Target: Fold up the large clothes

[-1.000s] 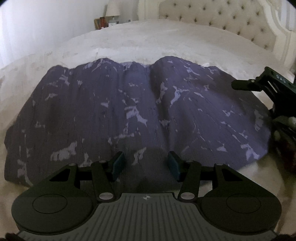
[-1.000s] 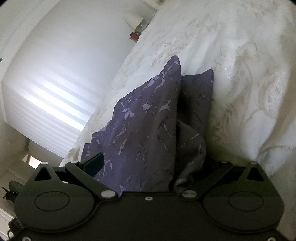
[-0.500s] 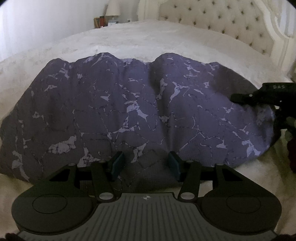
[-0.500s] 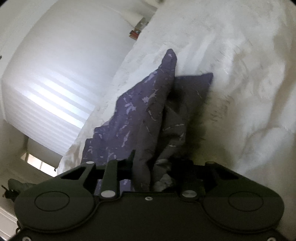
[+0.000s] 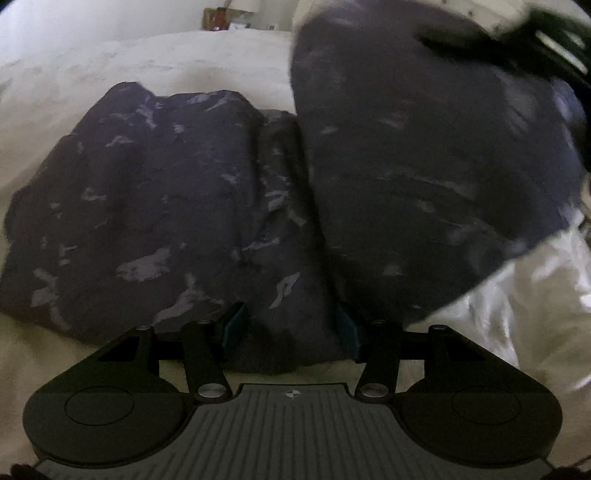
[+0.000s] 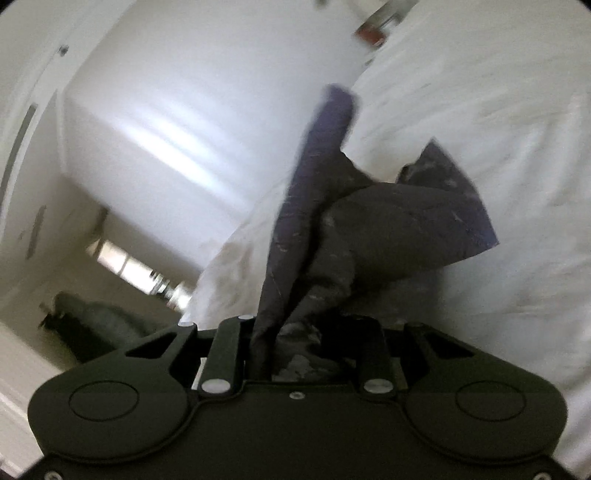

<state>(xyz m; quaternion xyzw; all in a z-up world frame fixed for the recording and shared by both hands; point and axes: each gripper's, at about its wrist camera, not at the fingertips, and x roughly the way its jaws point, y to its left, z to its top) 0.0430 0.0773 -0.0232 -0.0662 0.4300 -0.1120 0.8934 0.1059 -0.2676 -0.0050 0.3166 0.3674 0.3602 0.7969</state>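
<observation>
A dark purple garment (image 5: 155, 206) with pale marbled marks lies on the white bed (image 5: 110, 62). My left gripper (image 5: 290, 326) is open, its blue-padded fingers astride the garment's near edge, which bunches between them. The garment's right half (image 5: 424, 147) is lifted into the air and blurred. My right gripper (image 6: 299, 354) is shut on the garment's edge (image 6: 310, 236) and holds it up off the bed; it also shows at the top right of the left wrist view (image 5: 546, 40).
The bedspread (image 6: 498, 110) spreads to the right of the lifted cloth. A nightstand with small items (image 5: 225, 18) stands beyond the bed. A bright window blind (image 6: 177, 129) and a dark bag on the floor (image 6: 92, 328) lie to the left.
My right gripper closed on the garment's right edge and raised it up and over toward the left. The left gripper stayed at the near edge, open.
</observation>
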